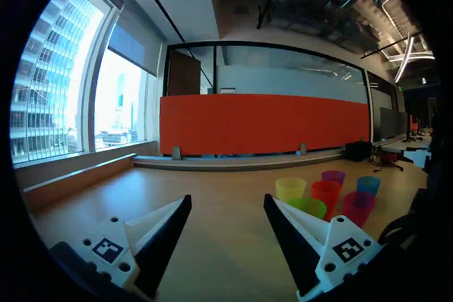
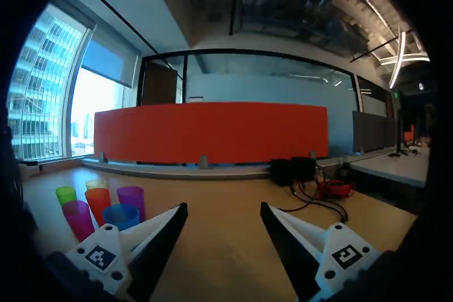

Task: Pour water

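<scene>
Cups (image 1: 325, 191) clustered on wooden table (image 1: 226, 256), left gripper (image 1: 226, 196) wide, empty, right gripper (image 2: 222, 205) wide, empty

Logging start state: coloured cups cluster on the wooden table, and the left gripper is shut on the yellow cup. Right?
No. The left gripper view shows the left gripper open and empty; the yellow cup stands untouched beyond it.

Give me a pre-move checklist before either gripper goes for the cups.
1. Left gripper open and empty: ok.
2. Right gripper open and empty: ok.
3. Cups upright on table: ok.
4. Water in any cup: cannot tell.
5. Finger room between cups: not ok, they look tightly packed.
6. Cables apart from cups: ok.
</scene>
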Action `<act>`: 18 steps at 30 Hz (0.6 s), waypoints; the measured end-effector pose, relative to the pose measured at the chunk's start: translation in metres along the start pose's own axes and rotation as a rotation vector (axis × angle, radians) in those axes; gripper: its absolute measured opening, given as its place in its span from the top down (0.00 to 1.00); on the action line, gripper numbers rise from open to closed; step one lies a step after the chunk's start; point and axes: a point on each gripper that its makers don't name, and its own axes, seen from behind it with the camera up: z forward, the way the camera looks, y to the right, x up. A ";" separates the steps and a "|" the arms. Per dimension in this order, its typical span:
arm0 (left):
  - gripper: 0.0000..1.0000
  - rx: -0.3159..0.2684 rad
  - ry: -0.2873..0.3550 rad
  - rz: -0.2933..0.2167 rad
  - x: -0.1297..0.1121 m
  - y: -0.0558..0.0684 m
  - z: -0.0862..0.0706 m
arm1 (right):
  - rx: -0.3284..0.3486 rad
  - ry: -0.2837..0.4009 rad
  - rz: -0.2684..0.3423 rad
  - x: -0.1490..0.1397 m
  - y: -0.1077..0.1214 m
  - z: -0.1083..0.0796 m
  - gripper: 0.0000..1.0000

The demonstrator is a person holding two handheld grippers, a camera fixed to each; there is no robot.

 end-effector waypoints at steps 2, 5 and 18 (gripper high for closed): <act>0.05 0.000 0.000 0.000 0.000 0.000 0.000 | -0.001 -0.001 -0.004 0.001 -0.001 0.001 0.01; 0.06 0.000 0.000 0.000 0.000 0.000 0.000 | 0.001 0.000 -0.006 0.001 -0.001 0.000 0.00; 0.06 0.000 0.000 0.000 0.000 0.000 0.000 | -0.001 -0.003 -0.005 0.002 -0.002 -0.002 0.00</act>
